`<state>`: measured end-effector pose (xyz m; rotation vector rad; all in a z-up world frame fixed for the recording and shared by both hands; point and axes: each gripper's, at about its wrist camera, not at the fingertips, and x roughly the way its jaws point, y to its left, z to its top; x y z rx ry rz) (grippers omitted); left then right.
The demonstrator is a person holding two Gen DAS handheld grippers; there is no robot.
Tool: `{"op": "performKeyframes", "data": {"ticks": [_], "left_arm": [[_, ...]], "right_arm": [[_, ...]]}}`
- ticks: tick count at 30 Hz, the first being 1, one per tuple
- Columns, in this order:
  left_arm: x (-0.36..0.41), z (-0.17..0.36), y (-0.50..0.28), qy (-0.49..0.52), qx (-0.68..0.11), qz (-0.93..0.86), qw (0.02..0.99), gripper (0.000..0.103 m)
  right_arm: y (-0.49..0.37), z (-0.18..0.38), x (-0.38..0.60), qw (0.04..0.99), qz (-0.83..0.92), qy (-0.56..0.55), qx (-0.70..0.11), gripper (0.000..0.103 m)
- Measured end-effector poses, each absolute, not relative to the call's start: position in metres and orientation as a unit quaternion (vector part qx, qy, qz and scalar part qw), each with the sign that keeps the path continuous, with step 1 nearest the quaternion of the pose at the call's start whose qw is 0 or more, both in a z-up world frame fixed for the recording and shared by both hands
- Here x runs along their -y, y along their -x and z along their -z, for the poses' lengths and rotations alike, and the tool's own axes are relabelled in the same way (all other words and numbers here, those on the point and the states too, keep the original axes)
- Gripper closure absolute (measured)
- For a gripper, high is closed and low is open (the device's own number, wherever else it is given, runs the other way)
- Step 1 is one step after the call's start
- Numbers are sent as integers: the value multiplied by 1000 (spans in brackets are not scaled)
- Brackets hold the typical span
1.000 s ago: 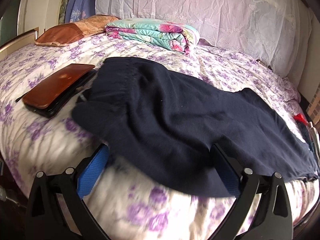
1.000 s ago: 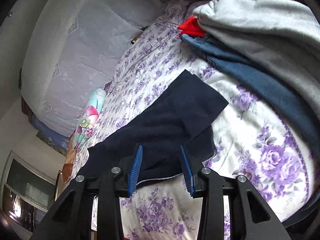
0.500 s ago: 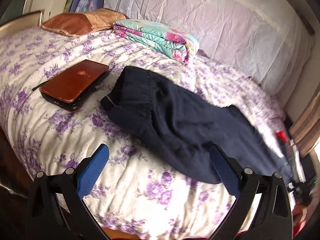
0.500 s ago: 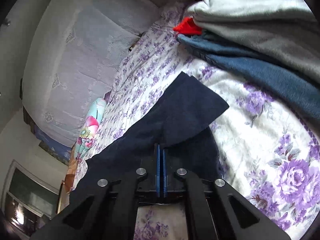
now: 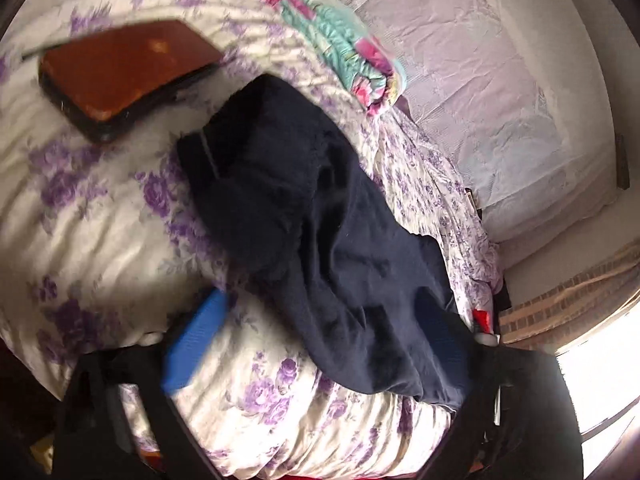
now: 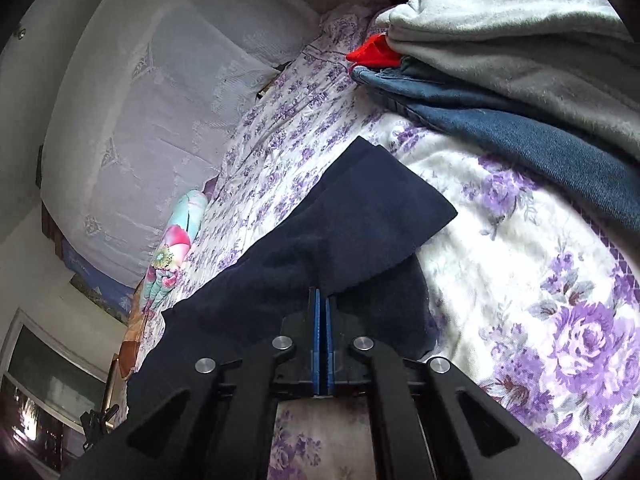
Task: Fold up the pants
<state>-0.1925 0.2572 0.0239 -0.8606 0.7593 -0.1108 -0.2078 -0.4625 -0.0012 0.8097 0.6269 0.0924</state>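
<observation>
Dark navy pants lie across a bed with a white, purple-flowered cover. Their waistband end is toward the upper left in the left wrist view, and the legs run toward the lower right. My left gripper is open, low over the near bed edge, its blue pads either side of the pants' lower part; the view is blurred. In the right wrist view the pants show with one leg end folded over. My right gripper is shut on the pants' edge there.
A brown flat case lies on the bed left of the pants. A folded floral blanket lies behind them by the padded headboard. A pile of grey, blue and red clothes lies right of the leg ends.
My right gripper closed on the pants' edge and stays shut. My left gripper swung, tilting its view and coming closer over the pants; it stays open.
</observation>
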Motion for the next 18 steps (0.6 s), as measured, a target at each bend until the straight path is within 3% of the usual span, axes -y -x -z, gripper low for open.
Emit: {"op": "performKeyframes", "data": {"ticks": [1,6,7,10,18], "left_arm": [[-251,-30,191,380,-365,45,848,56],[-235,-35,182,318,-385,12,866,63],[-236,-34,183,320,-383,7,867,74],[-245,-40,192,330,-363,15,871,90],[-235,-83,185,304,-322,46,895,93]], "right_arm": [[208,2,462,871,-45,-386,-300,100],[209,-7,459,879,-46,-373,-294,100],[210,-8,459,879,-46,-373,-293,100],[214,-15,461,881,-47,-375,-284,100],[208,-69,463,901,-64,-355,-239,102]]}}
